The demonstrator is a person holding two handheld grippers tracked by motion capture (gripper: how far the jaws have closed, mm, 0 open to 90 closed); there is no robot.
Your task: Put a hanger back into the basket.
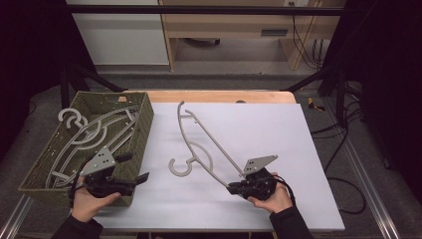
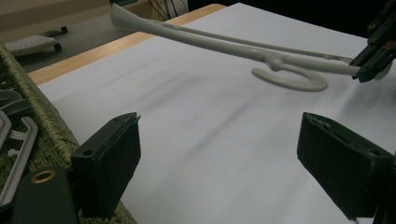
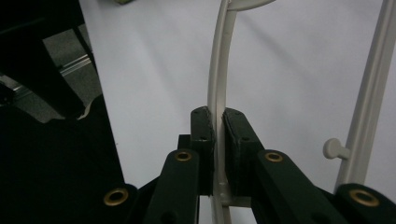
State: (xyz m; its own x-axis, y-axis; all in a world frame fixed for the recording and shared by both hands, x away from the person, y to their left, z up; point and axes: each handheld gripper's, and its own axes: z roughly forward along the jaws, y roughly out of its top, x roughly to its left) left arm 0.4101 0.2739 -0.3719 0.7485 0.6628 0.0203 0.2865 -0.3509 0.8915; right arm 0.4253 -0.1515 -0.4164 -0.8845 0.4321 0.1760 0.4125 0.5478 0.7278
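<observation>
Black jaws of the right gripper point(image 3: 218, 140) pinch one arm of the hanger point(image 1: 199, 144), which probably rises off the white sheet point(image 1: 278, 129). Left gripper point(image 2: 219, 158) waits wide open beside the basket point(image 1: 142, 124). Carry it level so the hook point(image 1: 180, 167) clears the rim.

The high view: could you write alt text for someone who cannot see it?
A person's right gripper is clamped on one end of a pale grey coat hanger over a white table. The left gripper, jaws open, waits beside a green woven basket at the left that holds more hangers.
</observation>
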